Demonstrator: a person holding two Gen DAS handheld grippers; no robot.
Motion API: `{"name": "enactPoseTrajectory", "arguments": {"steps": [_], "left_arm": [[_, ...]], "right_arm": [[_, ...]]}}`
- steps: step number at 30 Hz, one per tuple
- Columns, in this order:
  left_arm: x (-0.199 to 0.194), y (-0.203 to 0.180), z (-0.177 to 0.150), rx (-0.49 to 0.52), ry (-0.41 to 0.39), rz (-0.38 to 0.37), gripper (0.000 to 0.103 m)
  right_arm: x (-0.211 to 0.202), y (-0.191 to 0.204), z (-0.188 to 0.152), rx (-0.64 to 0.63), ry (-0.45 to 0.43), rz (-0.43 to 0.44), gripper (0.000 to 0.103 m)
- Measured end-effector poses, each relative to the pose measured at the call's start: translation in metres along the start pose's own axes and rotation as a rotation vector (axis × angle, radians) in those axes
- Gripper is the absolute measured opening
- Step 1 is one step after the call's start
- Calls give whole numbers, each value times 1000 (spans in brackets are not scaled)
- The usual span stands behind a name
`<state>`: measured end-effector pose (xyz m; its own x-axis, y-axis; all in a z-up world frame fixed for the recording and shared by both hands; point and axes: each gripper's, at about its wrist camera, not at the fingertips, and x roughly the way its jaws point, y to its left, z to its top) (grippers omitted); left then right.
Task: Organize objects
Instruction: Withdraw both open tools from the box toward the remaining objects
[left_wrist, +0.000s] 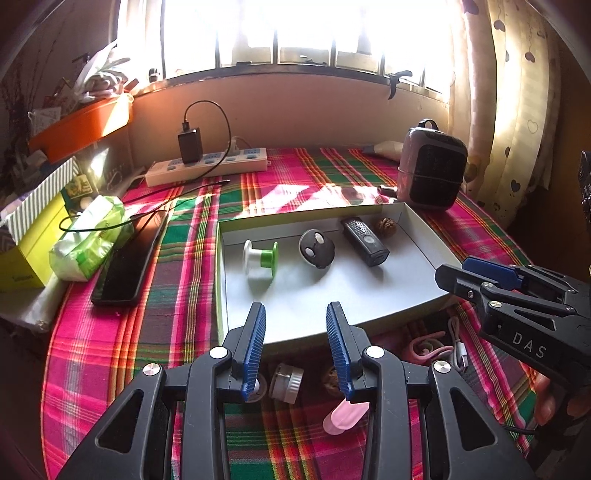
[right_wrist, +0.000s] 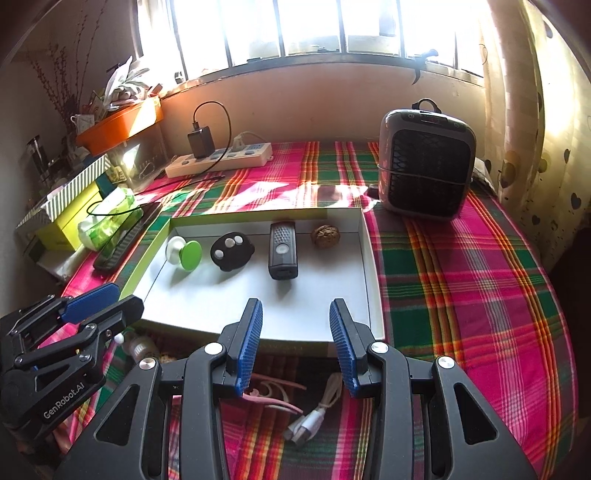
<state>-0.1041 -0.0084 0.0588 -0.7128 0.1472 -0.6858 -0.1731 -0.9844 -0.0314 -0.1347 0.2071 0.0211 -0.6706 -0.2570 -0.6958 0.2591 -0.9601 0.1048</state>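
Blue-padded left gripper (left_wrist: 295, 347) and right gripper (right_wrist: 295, 343) both hover spread and empty just before the shallow white cardboard tray (right_wrist: 332, 325); below them, outside its near edge, lie a small clear jar (left_wrist: 286, 380) and white coiled cable (right_wrist: 314, 417); inside the tray's far side sit a green-white spool (right_wrist: 184, 253), black round fob (right_wrist: 232, 251), black rectangular remote (right_wrist: 282, 249), brown walnut (right_wrist: 325, 235)

Left gripper (left_wrist: 295, 325) open over tray (left_wrist: 369, 299) edge — small jar (left_wrist: 286, 381) below, on plaid cloth (left_wrist: 110, 350)

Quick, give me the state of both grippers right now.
Left gripper: open, holding nothing, above the box's near edge.
Right gripper: open, holding nothing.
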Motion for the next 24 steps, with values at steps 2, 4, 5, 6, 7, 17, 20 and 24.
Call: {"name": "enactPoseTrajectory", "arguments": {"steps": [2, 4, 5, 6, 7, 17, 20, 24], "left_arm": [[-2, 1, -4, 1, 1, -3, 32], [-4, 2, -6, -2, 3, -1, 32], [-5, 3, -7, -1, -1, 4, 32], [-5, 3, -8, -2, -2, 6, 32], [-6, 4, -9, -6, 0, 5, 32], [-7, 28, -26, -55, 9, -14, 32], [-6, 36, -32, -68, 20, -16, 32], [-4, 46, -40, -96, 37, -29, 33]], "right_arm": [[-3, -1, -4, 2, -2, -2, 39], [-6, 0, -8, 1, -5, -9, 39], [-7, 0, -10, -2, -7, -13, 39], [-9, 0, -11, -3, -9, -17, 40], [-10, -1, -13, -1, -11, -17, 39], [-21, -14, -33, 8, -3, -65, 40], [-23, -18, -38, 17, 6, -74, 42], [-21, -22, -45, 31, 19, -72, 43]]}}
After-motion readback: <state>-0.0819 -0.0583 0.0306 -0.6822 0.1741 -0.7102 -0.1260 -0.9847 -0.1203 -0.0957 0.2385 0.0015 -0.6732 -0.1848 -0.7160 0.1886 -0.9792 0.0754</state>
